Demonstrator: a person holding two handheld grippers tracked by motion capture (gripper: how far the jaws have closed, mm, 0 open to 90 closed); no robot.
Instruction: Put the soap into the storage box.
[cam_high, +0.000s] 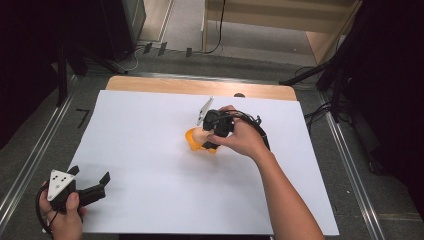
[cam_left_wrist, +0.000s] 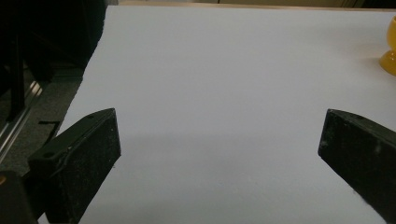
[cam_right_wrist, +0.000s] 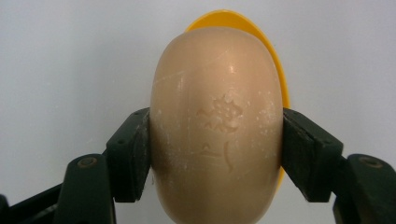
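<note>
Lab: dark stands (cam_high: 345, 65), floor cables (cam_high: 218, 30)

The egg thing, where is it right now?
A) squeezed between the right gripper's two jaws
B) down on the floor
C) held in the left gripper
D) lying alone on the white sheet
A: in the right gripper view, the two black jaws of the right gripper press on both sides of the tan egg, just over the yellow cup.

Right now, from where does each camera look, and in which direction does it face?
High view: above the person's side, looking forward and down at the white sheet; both forearms and hand-held grippers show.
Left gripper view: on the left hand-held gripper, looking across the sheet between its open jaws.
Right gripper view: on the right hand-held gripper, its jaws clamping a beige egg.
Shared: all three show the yellow cup, seen at the right edge of the left gripper view and behind the egg.
</note>
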